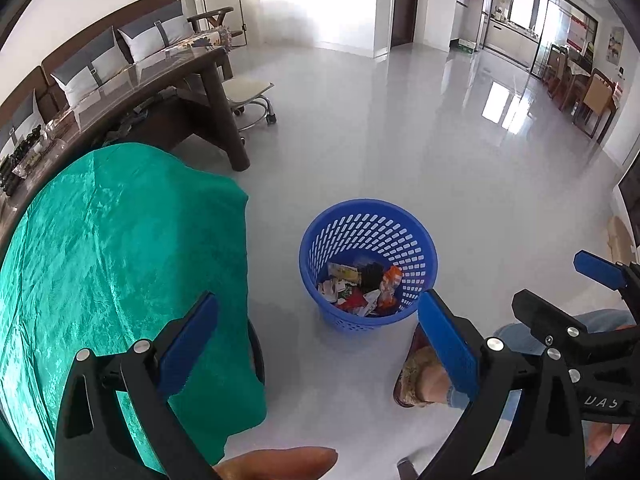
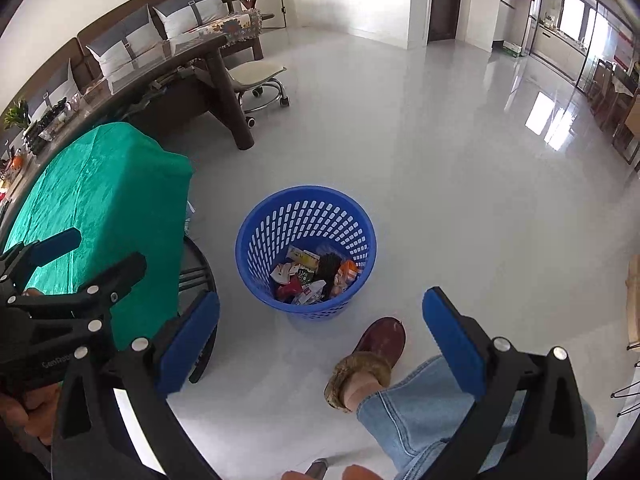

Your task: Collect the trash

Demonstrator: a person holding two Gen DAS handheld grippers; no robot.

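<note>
Both grippers, left gripper (image 1: 318, 344) and right gripper (image 2: 320, 340), have jaws wide open, holding nothing, above the floor (image 2: 460, 168) near the blue basket (image 2: 256, 264) of wrappers (image 2: 308, 276).

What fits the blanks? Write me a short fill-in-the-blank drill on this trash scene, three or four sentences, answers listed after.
1. The wrappers lie inside a basket whose colour is ____.
2. The table beside the basket is draped in a cloth coloured ____.
3. Both the left tool and the right tool have their blue pads spread apart, so each is ____.
4. The basket stands on the ____.

Missing words: blue; green; open; floor
</note>
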